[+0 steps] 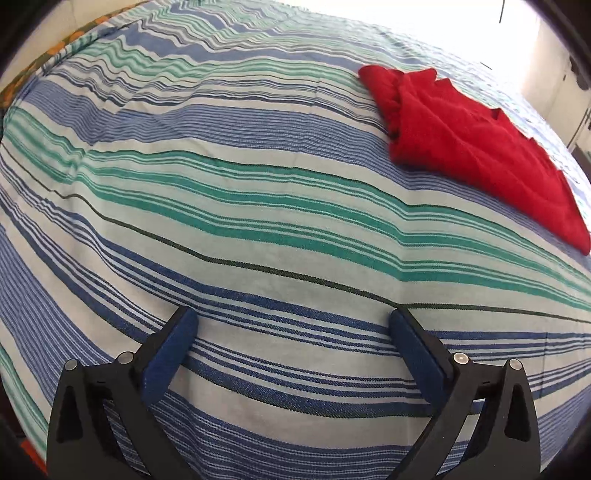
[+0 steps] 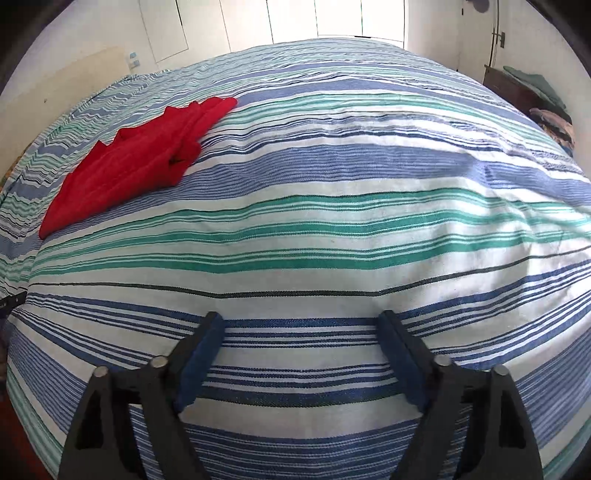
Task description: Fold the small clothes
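Note:
A red garment [image 1: 469, 147] lies folded in a long flat shape on the striped bedspread [image 1: 258, 184], at the upper right of the left wrist view. It also shows in the right wrist view [image 2: 136, 162], at the upper left. My left gripper [image 1: 293, 321] is open and empty, above the bedspread, well short of the garment. My right gripper [image 2: 301, 323] is open and empty, above the bedspread, to the right of the garment and nearer than it.
The bed with blue, green and white stripes [image 2: 332, 229] fills both views. White walls and closet doors [image 2: 258, 29] stand behind it. A dark piece of furniture with piled cloth [image 2: 535, 99] stands at the far right. An orange-patterned cloth [image 1: 26, 74] edges the bed's far left.

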Motion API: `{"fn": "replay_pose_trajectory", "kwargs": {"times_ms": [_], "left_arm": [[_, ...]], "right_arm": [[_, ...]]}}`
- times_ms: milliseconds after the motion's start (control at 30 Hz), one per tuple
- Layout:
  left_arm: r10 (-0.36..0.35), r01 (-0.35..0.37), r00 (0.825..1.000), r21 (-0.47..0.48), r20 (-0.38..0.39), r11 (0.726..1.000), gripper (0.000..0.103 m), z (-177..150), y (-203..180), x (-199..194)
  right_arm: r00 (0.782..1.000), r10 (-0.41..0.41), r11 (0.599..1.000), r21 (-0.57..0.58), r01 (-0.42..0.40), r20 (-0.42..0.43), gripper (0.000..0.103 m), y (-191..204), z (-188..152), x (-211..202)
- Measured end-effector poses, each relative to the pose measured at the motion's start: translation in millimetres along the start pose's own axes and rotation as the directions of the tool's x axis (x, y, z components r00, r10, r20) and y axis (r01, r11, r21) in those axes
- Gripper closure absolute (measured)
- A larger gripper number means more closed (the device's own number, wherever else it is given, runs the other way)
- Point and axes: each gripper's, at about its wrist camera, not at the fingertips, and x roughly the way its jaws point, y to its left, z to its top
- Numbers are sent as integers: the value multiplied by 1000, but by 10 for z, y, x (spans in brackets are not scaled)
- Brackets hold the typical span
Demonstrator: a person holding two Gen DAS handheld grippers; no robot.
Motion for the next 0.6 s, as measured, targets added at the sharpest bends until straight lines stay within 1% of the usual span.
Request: {"fn": "replay_pose_trajectory", "kwargs": {"times_ms": [33,67,133,300,500,600], "left_arm": [[-3,3,1000,-2,2,1000,0,-6,4,-3],[-8,8,1000,-4,6,1000,0,-11,14,-14],[-11,11,1000,-5,13,1000,0,-21,14,-16],[0,0,1000,2,26,1000,0,-35,-9,-7],[29,-30,998,15,62,999,0,-84,-51,-36],[36,-38,997,18,68,999,0,-84,-60,-34]], "right_arm": [[1000,0,1000,-17,0,5,1,30,3,24],[1000,-12,999,-38,12,2,0,68,9,52],[1000,-22,999,-50,22,-1,0,95,22,85],[1000,17,1000,-25,-17,26,0,53,-17,51],[1000,9,1000,-31,-8,29,0,65,-29,47],[999,14,1000,-28,-12,38,0,43,-61,25]]}}
